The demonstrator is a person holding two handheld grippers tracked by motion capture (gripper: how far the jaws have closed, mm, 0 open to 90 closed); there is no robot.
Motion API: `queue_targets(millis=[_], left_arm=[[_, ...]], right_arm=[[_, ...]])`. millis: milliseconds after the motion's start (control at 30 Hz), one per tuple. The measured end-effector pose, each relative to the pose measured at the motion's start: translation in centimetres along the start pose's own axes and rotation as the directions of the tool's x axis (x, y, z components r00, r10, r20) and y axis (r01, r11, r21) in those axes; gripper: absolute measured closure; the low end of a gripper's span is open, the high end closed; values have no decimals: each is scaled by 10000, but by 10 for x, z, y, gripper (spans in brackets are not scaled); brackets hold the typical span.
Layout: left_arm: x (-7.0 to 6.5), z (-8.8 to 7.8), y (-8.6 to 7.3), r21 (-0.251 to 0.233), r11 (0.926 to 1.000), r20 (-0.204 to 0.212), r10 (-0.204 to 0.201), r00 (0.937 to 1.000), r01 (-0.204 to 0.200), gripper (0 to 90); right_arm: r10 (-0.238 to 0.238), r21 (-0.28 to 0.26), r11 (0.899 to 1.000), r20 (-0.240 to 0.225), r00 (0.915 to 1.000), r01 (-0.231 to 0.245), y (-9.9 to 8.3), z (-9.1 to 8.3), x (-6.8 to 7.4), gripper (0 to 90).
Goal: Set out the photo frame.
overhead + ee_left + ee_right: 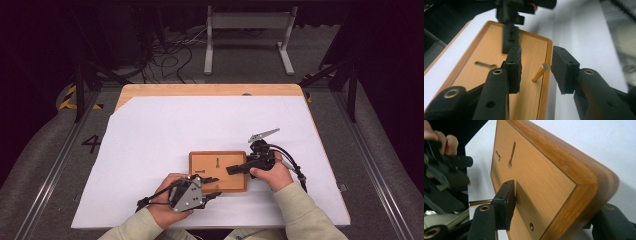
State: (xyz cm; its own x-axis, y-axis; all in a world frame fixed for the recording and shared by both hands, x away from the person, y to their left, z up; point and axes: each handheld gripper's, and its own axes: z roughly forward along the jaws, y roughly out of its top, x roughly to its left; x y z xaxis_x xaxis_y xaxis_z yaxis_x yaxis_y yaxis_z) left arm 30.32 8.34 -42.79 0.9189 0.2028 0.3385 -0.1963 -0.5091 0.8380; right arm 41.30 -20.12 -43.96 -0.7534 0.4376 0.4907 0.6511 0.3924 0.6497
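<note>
A small wooden board lies on the white sheet near the table's front. A brass pin stands in the board close to its edge. My left gripper is open around that pin, and neither pad touches it. In the high view the left gripper reaches over the board's front edge. My right gripper comes in from the right and is shut on the board: one pad lies on the top face, the other jaw is under the board. Two more pins stand farther along.
A white sheet covers most of the wooden table. An empty hole shows in the board near the right gripper's pad. On the floor beyond the table stand a grey frame and loose cables.
</note>
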Motion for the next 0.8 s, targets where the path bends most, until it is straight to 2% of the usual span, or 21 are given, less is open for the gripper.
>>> queue_targets(millis=[67, 100, 167, 200, 233, 267, 300, 333, 367, 433, 533, 567, 700, 733, 767, 800], left_arm=[[5, -9, 0, -345, 9986, -88, -395, 9992, 392, 578], [10, -16, 1, -656, 9970, -304, -423, 9986, 402, 573], [15, -28, 2, -982, 9920, -479, -845, 9953, 795, 561], [19, -33, 1, -1111, 9899, -703, -958, 9929, 877, 558], [24, -40, 0, -1230, 9884, -1141, -1031, 9881, 890, 557], [27, -43, -2, -1292, 9860, -1222, -1212, 9851, 1053, 555], [32, -49, -5, -1418, 9815, -1401, -1488, 9789, 1289, 552], [32, -49, -5, -1418, 9815, -1401, -1488, 9789, 1289, 547], [36, -53, -8, -1524, 9777, -1553, -1680, 9735, 1444, 547], [44, -58, -14, -1607, 9691, -1960, -2171, 9563, 1870, 524], [50, -60, -21, -1381, 9657, -2443, -2482, 9374, 2198, 488], [53, -60, -23, -1286, 9613, -2578, -2697, 9278, 2437, 490], [59, -59, -33, -1208, 9434, -2592, -3302, 9076, 3087, 483], [60, -59, -36, -1231, 9375, -2594, -3469, 9013, 3253, 480], [62, -58, -39, -1266, 9279, -2541, -3722, 8927, 3508, 477], [64, -58, -42, -1272, 9223, -2535, -3859, 8870, 3649, 473]], right_arm=[[-150, -31, 9999, -47, 9999, 150, 0, -1, 1, 475], [-257, -56, 9997, -103, 9996, 257, 1, -2, 2, 491], [-507, -40, 9987, -348, 9981, 506, 1, -5, 3, 521], [-604, -28, 9982, -406, 9973, 604, 1, -6, 4, 527], [-724, -15, 9974, -417, 9965, 724, 1, -7, 5, 531], [-839, 3, 9965, -416, 9956, 840, 1, -8, 6, 537], [-921, 27, 9957, -440, 9948, 923, 1, -8, 7, 541], [-921, 27, 9957, -440, 9948, 923, 1, -8, 7, 541], [-1161, 49, 9932, -439, 9923, 1164, 1, -9, 9, 548], [-1514, 136, 9883, -398, 9877, 1520, 1, -11, 13, 559], [-1922, 314, 9805, -463, 9803, 1938, 1, -13, 17, 583], [-2042, 414, 9776, -515, 9776, 2064, 1, -14, 19, 591], [-2600, 686, 9619, -712, 9630, 2648, 0, -17, 25, 628], [-2726, 733, 9578, -750, 9592, 2779, -1, -17, 27, 637], [-2904, 747, 9522, -791, 9536, 2961, -2, -18, 29, 645], [-3136, 769, 9443, -851, 9457, 3200, -2, -19, 31, 654]])
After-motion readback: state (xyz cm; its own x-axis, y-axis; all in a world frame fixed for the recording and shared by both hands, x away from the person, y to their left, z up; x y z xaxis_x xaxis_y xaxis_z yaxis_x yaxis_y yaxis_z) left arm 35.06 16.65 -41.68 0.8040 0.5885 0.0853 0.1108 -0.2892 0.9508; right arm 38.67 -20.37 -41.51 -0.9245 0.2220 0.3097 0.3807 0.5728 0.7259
